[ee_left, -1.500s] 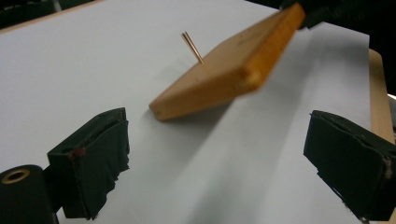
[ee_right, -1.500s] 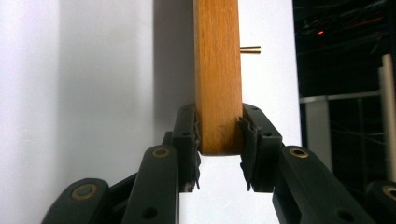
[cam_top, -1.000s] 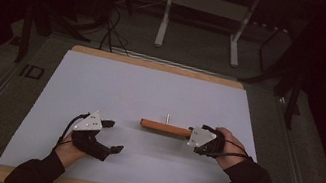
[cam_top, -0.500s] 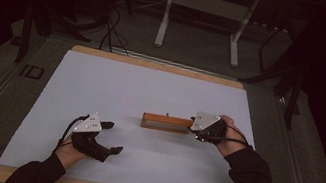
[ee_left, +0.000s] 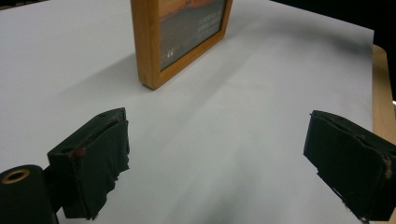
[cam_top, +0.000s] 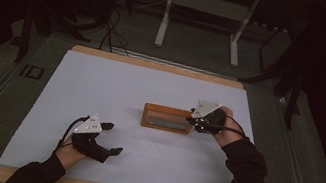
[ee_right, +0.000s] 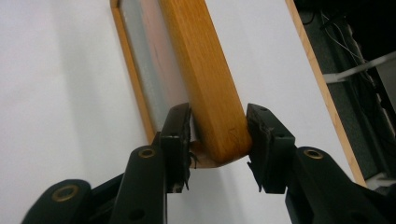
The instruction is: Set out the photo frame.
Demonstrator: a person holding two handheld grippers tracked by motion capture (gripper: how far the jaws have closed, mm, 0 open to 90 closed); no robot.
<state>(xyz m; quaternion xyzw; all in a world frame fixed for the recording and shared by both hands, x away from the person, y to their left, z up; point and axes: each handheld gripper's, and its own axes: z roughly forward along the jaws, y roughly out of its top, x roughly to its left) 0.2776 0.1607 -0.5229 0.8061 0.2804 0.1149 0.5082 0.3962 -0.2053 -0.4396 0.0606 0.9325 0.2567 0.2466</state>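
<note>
Nearest the person, the left tool (cam_top: pixel 114 140) rests on the white sheet of the table (cam_top: pixel 102 81) with its jaws spread wide and nothing between them, well apart from the wooden picture frame (cam_top: pixel 167 118).

Farther in, the frame stands tilted on its long edge near the middle of the sheet. The right tool (ee_right: pixel 218 135) straddles the frame's right end; its jaws have just been opening, and in the right gripper view a sliver of gap shows beside each pad, so the grip looks released or close to it.

The risk, as a judgement: the frame leans with no visible prop, so once the pads let go fully it could tip flat, or a pad dragging past the corner could knock it over.

In the left gripper view the print behind the glass carries small pale lettering and a quotation mark, too small to read.
</note>
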